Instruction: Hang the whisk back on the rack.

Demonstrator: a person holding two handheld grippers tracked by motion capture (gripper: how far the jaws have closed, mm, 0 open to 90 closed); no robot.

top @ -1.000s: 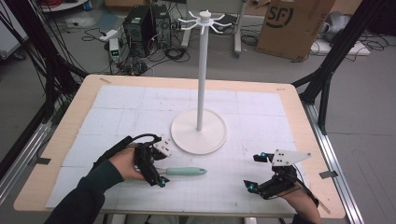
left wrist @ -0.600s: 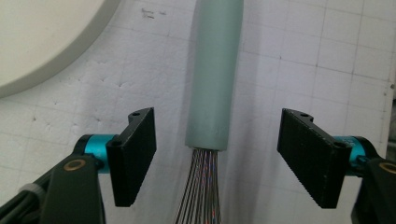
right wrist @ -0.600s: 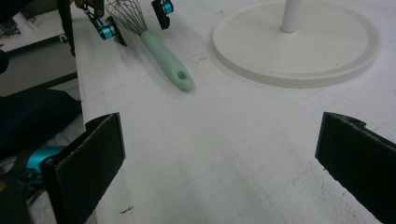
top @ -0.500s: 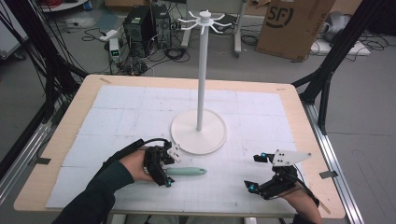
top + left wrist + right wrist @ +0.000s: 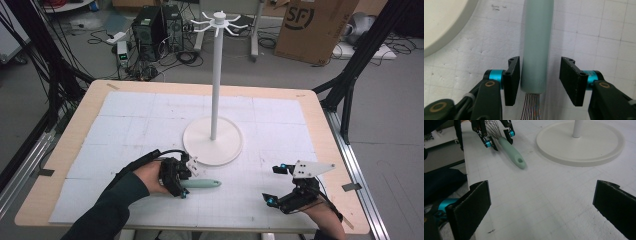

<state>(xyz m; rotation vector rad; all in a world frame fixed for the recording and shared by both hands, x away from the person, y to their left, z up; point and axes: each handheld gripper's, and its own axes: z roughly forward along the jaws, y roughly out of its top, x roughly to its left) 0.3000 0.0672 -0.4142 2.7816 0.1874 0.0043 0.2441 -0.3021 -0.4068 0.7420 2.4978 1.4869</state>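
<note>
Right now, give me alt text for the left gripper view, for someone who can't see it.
A whisk's pale green handle lies on a white gridded mat between the left hand-held gripper's jaws, which have just been closing; one touches it, the other stands clear. Wires emerge below, and a white stand base curves in top left.

The left claw [image 5: 183,186] is lying low with its jaws just closing in; the right claw [image 5: 274,186] is gaping wide.

The smooth pale-green whisk handle [image 5: 536,42] ends in silvery wires [image 5: 530,107] (faintly rainbow-tinted). The round white stand base [image 5: 212,141] sits on a white foam mat [image 5: 280,125] ruled in a thin grey grid, over the tan wooden table [image 5: 320,115].
</note>
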